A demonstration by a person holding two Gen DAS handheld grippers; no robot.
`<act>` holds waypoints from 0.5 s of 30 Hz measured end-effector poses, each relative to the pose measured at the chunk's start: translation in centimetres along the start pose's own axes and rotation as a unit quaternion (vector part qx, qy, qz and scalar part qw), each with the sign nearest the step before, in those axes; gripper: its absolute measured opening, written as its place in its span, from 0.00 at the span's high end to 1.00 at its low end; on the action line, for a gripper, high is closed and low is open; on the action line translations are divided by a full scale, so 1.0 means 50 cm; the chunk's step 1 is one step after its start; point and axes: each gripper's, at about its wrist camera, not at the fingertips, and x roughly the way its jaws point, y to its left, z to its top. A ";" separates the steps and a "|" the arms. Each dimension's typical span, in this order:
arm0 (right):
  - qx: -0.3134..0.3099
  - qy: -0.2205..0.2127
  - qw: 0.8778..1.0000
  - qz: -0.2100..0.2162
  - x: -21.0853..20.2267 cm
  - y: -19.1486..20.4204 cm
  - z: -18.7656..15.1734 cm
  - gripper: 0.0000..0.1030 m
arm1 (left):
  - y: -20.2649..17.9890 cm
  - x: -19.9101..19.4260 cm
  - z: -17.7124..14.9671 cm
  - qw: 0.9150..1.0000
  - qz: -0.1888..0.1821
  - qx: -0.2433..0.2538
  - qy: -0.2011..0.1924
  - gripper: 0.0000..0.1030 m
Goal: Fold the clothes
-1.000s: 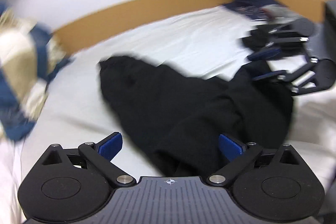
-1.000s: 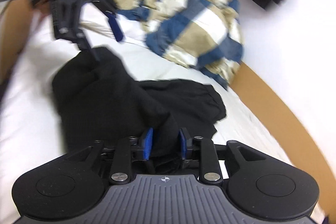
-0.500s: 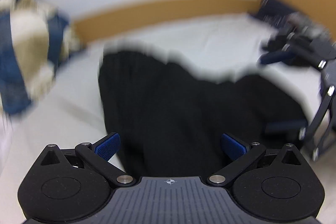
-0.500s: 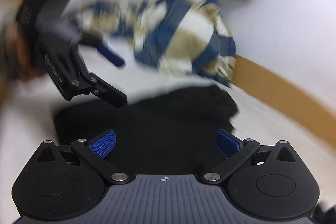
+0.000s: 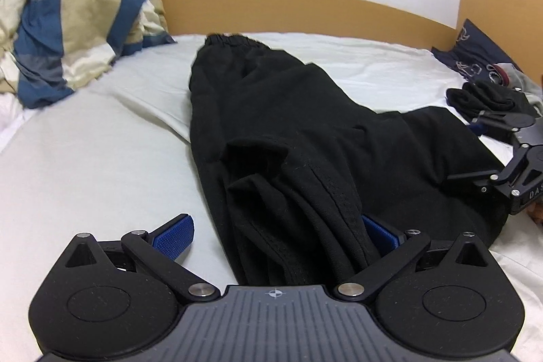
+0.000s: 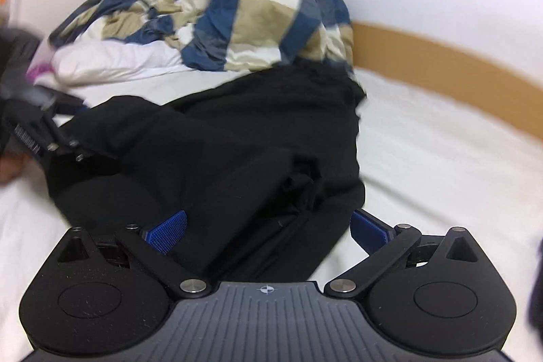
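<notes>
Black cotton trousers [image 5: 271, 131] lie between my left gripper [image 5: 275, 234] fingers, spread wide; right gripper [image 6: 266, 229], just opened, straddles them unclamped.

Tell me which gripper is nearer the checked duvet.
Left. The left gripper sits over the black trousers on the side toward the checked duvet; the right gripper is across them, farther away.

Two low views, shared black trousers [image 5: 288, 131]
</notes>
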 end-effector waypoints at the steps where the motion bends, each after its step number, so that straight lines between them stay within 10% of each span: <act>1: 0.011 0.010 1.000 0.009 0.003 -0.006 0.000 0.00 | -0.008 -0.005 0.000 1.000 0.010 0.012 -0.005 0.00; 15: -0.032 -0.019 0.999 -0.036 -0.001 0.034 0.026 0.00 | -0.101 -0.044 -0.031 0.984 0.134 0.101 -0.060 0.00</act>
